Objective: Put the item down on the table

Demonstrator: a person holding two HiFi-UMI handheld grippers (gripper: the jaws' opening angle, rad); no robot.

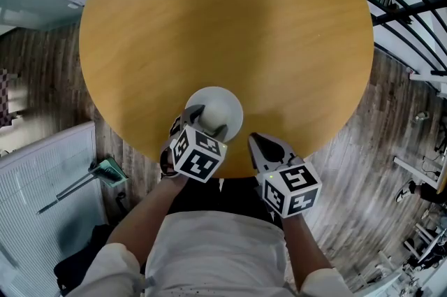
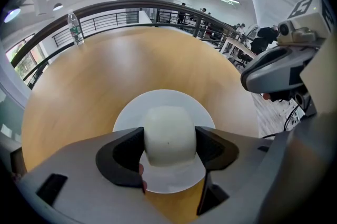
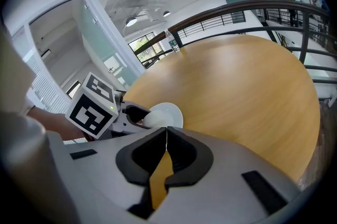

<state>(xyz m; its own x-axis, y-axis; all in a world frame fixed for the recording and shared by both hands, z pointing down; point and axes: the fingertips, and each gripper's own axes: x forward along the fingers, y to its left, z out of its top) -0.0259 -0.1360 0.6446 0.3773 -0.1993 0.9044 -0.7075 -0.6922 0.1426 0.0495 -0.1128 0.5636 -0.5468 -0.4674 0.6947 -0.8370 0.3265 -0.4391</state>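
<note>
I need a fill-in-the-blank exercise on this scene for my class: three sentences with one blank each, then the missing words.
1. The left hand-held gripper clamps a rounded item whose colour is ____.
2. The right hand-held gripper has its jaws together and holds ____.
3. The wooden table has a top that is ____ in shape.

Missing words: white; nothing; round

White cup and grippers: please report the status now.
Left gripper shut on white cup, above white saucer near edge of round table. Right gripper shut, empty. Nothing in the way.
</note>
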